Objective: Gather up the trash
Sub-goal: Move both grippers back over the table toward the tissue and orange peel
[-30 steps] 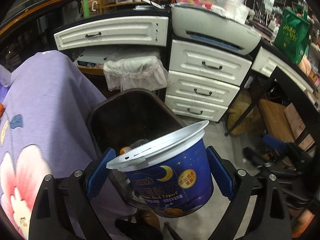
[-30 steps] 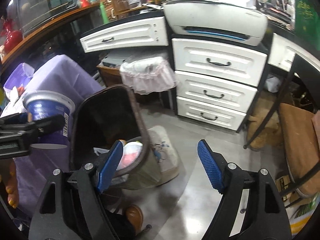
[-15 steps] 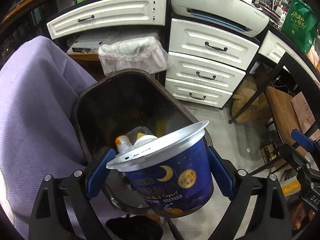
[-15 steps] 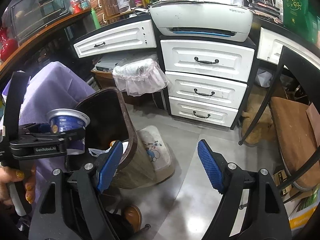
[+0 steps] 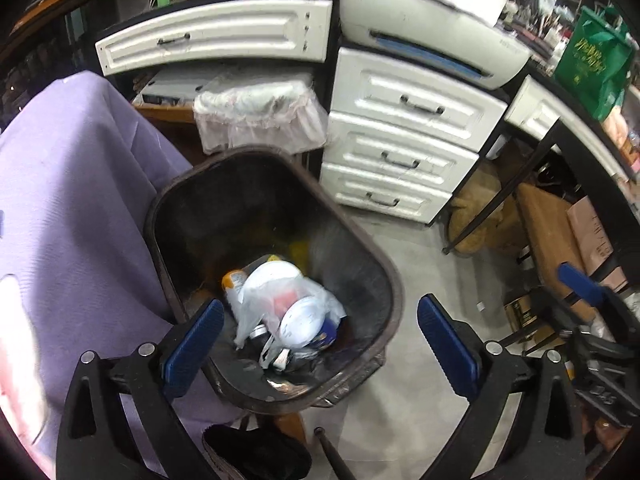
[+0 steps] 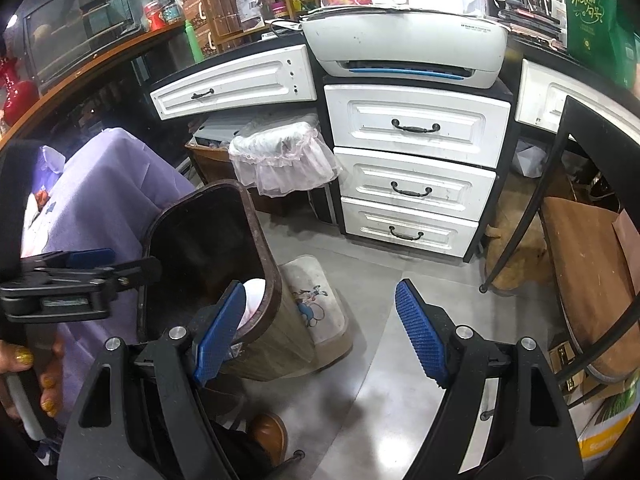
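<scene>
yogurt tub (image 5: 306, 322) | apparently in bin (image 5: 394, 292) | below opening left tongs (image 5: 320, 334)

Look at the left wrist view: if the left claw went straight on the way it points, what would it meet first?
Probably the trash inside the brown bin: the opening, empty left claw aims at the blue yogurt tub beside the white plastic bag. Depth is unclear.

The right gripper (image 6: 320, 328) is hanging open over the grey floor (image 6: 360, 400), with the dark bin (image 6: 240, 280) standing near on its left and white drawers (image 6: 412, 184) sitting far behind.
</scene>
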Available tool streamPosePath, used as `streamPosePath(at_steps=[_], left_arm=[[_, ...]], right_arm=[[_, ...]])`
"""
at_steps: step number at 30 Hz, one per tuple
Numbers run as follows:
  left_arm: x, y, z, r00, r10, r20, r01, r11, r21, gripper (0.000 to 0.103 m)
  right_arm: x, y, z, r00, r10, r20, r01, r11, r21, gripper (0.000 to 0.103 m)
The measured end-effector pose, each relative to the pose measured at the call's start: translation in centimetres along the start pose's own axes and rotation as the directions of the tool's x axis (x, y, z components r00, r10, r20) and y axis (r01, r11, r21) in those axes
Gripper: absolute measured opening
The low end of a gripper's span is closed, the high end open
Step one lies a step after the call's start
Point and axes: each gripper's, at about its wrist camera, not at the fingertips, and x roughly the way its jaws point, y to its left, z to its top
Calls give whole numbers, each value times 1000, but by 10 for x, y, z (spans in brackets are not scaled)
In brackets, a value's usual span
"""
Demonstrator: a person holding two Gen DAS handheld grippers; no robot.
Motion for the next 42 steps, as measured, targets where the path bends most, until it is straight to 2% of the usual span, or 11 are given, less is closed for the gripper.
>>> streamPosePath(at_steps=[5, 10, 17, 19, 20, 26, 31, 35, 38, 42], left_arm=[[-43, -7, 2, 995, -35, 93, 31, 999, 40, 97], [-83, 4, 2, 979, -62, 193, 54, 997, 47, 97], [-115, 62, -3, 964, 16, 266, -10, 1000, -24, 97], [-121, 84, -5, 961, 26, 276, -11, 998, -56, 97], [-124, 96, -7, 959, 51, 278, -29, 996, -81, 97], [-145, 157, -13, 947, 193, 257, -146, 971, -191, 97], [-157, 198, -18, 900, 361, 244, -313, 925, -215, 97], [-156, 230, -18, 888, 410, 209, -359, 901, -243, 97], [-151, 251, -16, 889, 422, 180, -372, 893, -255, 97], [-146, 274, -7, 888, 431, 160, -381, 885, -266, 97]], right_arm=[[-9, 8, 8, 999, 39, 26, -39, 999, 2, 77], [-17, 36, 21, 994, 104, 46, -102, 994, -37, 77], [-26, 94, 38, 974, 213, 80, -202, 971, -128, 77], [-27, 112, 43, 965, 250, 84, -235, 960, -152, 83], [-27, 120, 46, 960, 265, 87, -249, 955, -162, 86], [-29, 166, 56, 940, 330, 82, -303, 923, -237, 86], [-31, 203, 64, 925, 374, 63, -342, 894, -289, 87], [-33, 224, 69, 915, 401, 49, -368, 876, -311, 89], [-34, 240, 72, 905, 424, 39, -388, 859, -335, 89], [-33, 254, 74, 904, 426, 31, -388, 850, -356, 89]])
